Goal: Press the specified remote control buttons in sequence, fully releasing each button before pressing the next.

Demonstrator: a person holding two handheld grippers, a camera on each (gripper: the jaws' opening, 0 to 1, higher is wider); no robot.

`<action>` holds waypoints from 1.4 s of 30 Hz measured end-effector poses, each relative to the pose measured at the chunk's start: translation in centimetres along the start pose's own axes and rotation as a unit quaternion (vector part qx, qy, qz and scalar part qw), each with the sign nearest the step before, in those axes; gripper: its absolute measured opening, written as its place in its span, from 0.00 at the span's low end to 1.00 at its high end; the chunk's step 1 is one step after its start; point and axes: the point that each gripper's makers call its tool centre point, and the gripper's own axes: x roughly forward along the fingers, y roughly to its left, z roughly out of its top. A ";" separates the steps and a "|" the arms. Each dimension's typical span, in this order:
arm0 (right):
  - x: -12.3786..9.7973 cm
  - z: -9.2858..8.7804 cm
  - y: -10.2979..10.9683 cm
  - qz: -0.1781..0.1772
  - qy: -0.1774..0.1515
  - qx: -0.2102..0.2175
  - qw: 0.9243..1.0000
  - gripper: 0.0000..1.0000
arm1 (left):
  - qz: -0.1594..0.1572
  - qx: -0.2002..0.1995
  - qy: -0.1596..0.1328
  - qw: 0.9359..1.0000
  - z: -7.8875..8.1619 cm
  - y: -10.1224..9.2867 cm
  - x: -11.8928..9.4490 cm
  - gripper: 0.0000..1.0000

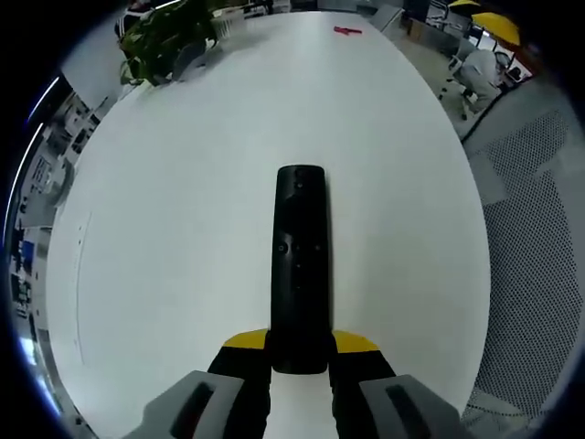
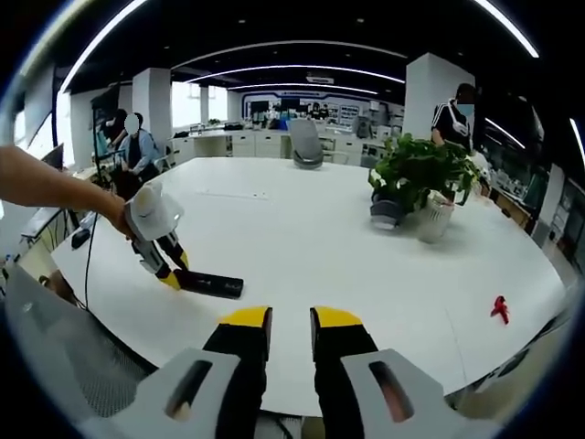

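Lying flat, slim black remote (image 1: pixel 300 265) (small round buttons), end between left tongs (image 1: pixel 300 352).

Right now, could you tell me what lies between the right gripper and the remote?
Nothing: in the right gripper view, only bare white table separates the right gripper from the remote.

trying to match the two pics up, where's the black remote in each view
Left gripper view: the black remote lies lengthwise at the centre on the white table, its near end between the left gripper's yellow-tipped jaws.
Right gripper view: the remote is small, left of centre, held at one end by the left gripper.
Shared landmark: the potted plant; also the small red item.
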 end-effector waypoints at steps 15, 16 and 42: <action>-0.4 0.2 -0.4 -0.005 -0.012 0.022 1.000 0.00 | -0.006 0.000 -0.005 1.000 -0.2 -2.1 -0.2 0.23; -0.4 0.2 -0.4 -0.004 -0.011 0.023 1.000 0.00 | -0.006 0.000 -0.005 1.000 -0.2 -2.2 -0.3 0.23; -0.4 0.5 0.6 0.029 -0.014 0.045 0.998 0.00 | -0.005 -0.011 -0.013 1.000 -0.5 -5.5 -0.5 0.23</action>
